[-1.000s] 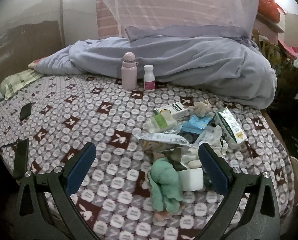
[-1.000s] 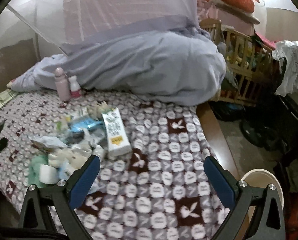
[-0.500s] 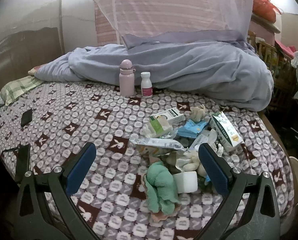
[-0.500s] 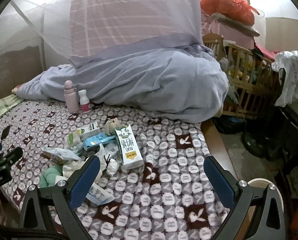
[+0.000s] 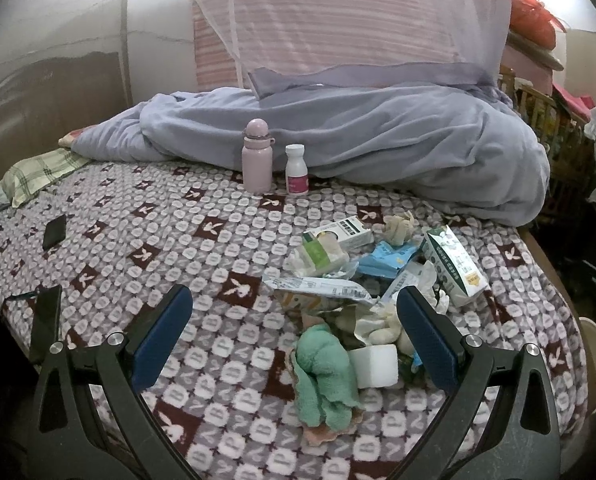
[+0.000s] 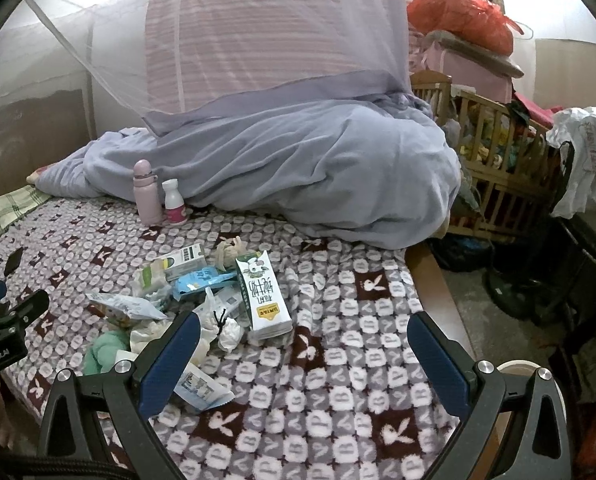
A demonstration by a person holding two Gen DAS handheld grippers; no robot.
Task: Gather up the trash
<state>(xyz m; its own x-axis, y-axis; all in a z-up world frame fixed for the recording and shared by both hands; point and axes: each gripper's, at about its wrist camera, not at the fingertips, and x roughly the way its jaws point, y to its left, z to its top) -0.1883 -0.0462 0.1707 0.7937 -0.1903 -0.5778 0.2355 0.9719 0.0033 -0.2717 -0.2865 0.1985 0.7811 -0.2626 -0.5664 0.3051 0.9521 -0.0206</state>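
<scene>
Trash [image 5: 362,280] heaped near bed's [image 5: 145,232] right edge | carton [image 6: 262,295], possibly milk | left gripper [image 5: 293,320], right gripper [image 6: 304,340] both agape, empty

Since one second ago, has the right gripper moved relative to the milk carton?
Yes. The right gripper has pulled back from the milk carton, which now sits higher and nearer centre; the bed shows wider.

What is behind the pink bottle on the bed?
Directly behind the pink bottle lies the bunched lavender duvet, with mosquito netting above. Whatever the duvet covers is hidden.
</scene>
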